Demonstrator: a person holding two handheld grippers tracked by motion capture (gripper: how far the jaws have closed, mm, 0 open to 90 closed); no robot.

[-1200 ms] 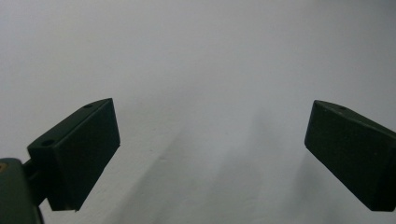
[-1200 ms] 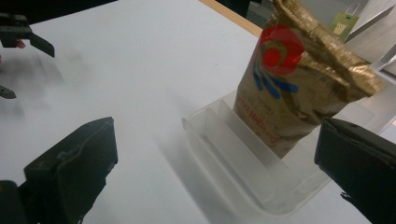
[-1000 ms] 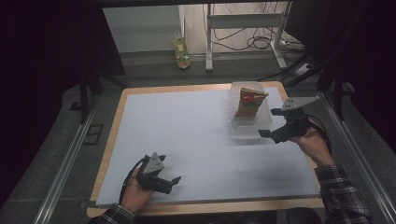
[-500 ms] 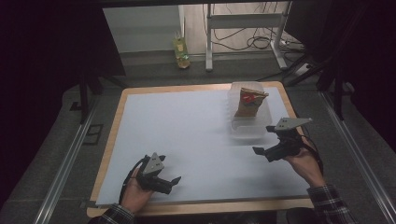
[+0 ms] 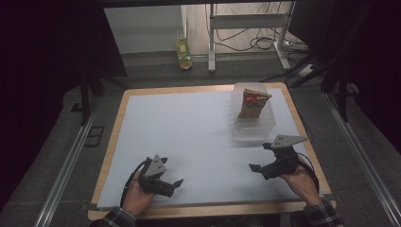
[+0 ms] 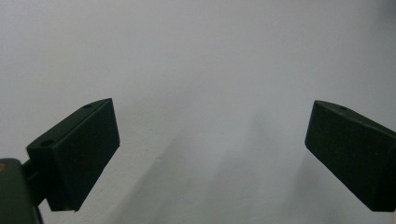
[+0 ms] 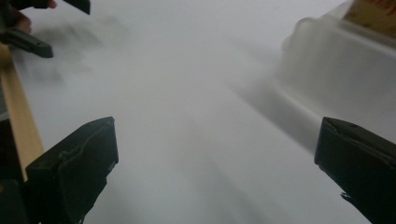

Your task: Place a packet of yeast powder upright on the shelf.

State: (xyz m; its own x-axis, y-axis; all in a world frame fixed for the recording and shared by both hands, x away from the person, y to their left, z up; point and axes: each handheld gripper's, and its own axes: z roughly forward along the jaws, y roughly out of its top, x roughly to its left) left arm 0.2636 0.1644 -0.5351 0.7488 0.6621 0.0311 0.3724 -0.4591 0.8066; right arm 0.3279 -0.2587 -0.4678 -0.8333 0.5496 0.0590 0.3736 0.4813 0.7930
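High view: we hold both grippers low over the white table sheet (image 5: 189, 132), jaws spread and empty. Our right gripper (image 5: 259, 161) sits near the clear plastic container (image 5: 250, 127) at the table's far right, apart from it; a brown paper packet (image 5: 253, 101) stands upright inside. Our left gripper (image 5: 172, 182) rests near the front edge.

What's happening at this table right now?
A person sits at a white table with a two-jaw gripper in each hand. Both are open and hold nothing. The right gripper is near the table's front right, just short of a clear plastic container with a brown paper packet standing in it. The left gripper rests low at the front left, apart from everything.
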